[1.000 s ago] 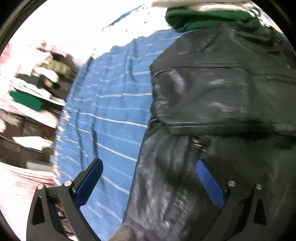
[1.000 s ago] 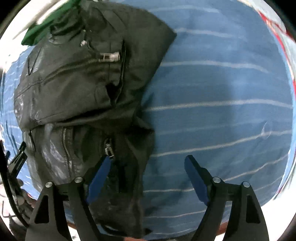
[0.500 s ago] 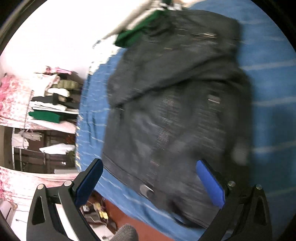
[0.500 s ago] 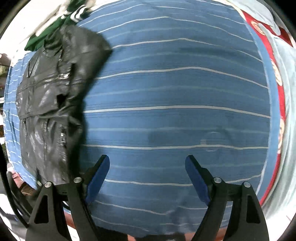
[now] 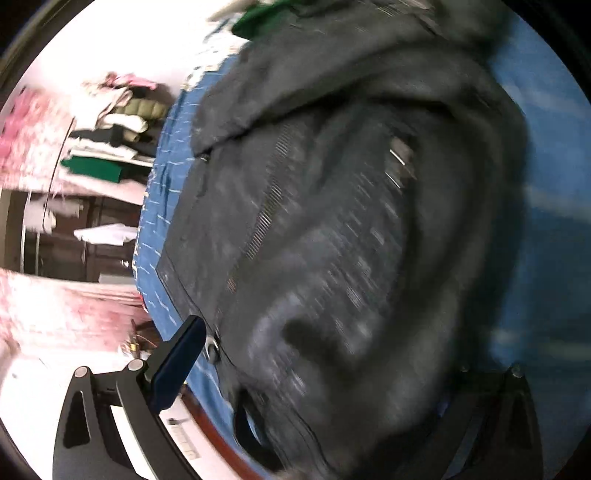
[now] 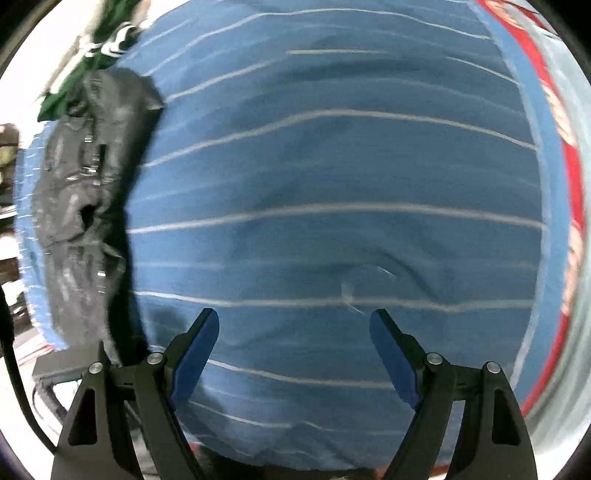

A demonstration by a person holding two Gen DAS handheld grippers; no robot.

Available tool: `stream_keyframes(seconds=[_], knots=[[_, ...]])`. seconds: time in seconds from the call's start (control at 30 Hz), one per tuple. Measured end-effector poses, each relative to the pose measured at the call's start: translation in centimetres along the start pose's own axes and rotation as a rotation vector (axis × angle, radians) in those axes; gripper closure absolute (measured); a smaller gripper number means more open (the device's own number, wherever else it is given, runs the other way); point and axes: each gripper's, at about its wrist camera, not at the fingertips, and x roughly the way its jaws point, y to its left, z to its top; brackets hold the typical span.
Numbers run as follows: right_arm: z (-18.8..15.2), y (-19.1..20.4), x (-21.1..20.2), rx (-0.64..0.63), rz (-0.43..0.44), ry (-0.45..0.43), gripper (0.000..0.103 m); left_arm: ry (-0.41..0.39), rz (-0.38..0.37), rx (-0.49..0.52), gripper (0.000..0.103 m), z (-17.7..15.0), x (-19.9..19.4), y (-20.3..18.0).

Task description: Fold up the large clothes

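The black jacket lay folded over at the bed's left edge — seemingly nearly done — right gripper spread and empty, left gripper spread over its near hem.

Left wrist view: looks forward from the left tool, very near the black leather jacket, which fills most of the picture; motion-blurred.
Right wrist view: looks down from the right tool onto the blue striped sheet, farther off.
Shared: jacket, sheet, green garment.
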Motion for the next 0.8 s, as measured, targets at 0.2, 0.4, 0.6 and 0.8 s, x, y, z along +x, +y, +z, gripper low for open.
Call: stream_keyframes(seconds=[0.2,0.4,0.6,0.8], knots=[[5.8,4.1,4.9,0.005,0.467,0.004,0.018,-0.082,-0.187,-0.064,0.092,0.4,-1.8,3.3],[9.9,8.9,11.2,0.142,0.778,0.078,0.018,-0.141,-0.261,-0.032,0.096,0.6,-3.0,5.9],[10.9,13.9,12.0,0.244,0.76,0.0,0.077,-0.156,-0.347,-0.031,0.097,0.9,-3.7,7.8],[10.2,19.3,3.1,0.079,0.568,-0.042,0.08,-0.103,-0.519,-0.114,0.097,1.2,-3.3,14.3]])
